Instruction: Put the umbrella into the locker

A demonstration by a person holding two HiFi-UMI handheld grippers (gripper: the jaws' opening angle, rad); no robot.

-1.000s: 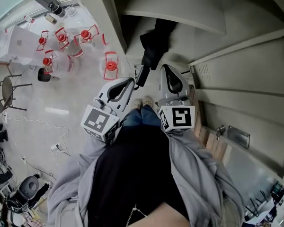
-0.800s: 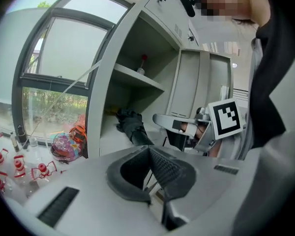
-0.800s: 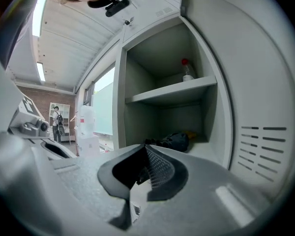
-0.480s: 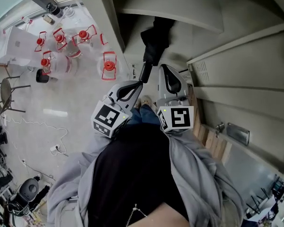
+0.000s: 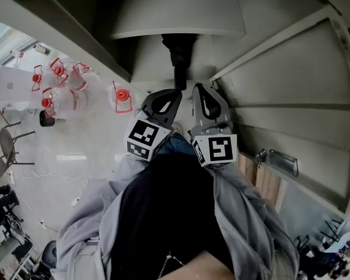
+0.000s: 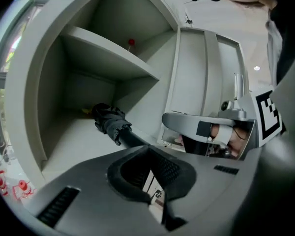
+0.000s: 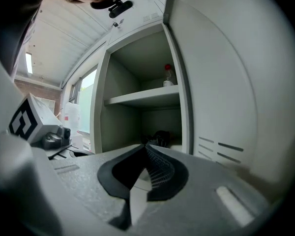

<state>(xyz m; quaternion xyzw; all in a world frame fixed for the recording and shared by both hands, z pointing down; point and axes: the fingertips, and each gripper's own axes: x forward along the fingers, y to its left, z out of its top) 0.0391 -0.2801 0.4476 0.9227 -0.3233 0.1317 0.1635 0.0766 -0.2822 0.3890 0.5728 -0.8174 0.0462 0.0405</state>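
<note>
Pale grey metal locker (image 5: 134,69) fills the top of the head view, standing open, with a flat grey shelf (image 6: 108,58) dividing it into an upper and a lower compartment. On the light glossy floor to the left are several clear plastic bottles with red caps and handles (image 5: 58,74). A small clear bottle with a red cap (image 7: 169,75) stands at the back of the upper shelf.

The black folded umbrella (image 6: 108,121) is in the lower compartment, under the shelf. Its bunched fabric end points toward the back wall, low over the compartment floor; whether it rests on that floor I cannot tell. Its dark shaft runs straight back out toward the opening to the left gripper (image 6: 146,149), whose jaws are clamped together on the handle end, so the umbrella stretches directly ahead of the jaw tips into the locker. In the head view the left gripper (image 5: 176,92) sits at the mouth of the compartment with the umbrella (image 5: 178,54) reaching in above it.

The right gripper (image 5: 198,87) is just beside the left one, on its right, also at the opening. Its jaws (image 7: 146,147) are closed with nothing between them, and the umbrella (image 7: 161,136) shows beyond their tips, apart from them.
</note>
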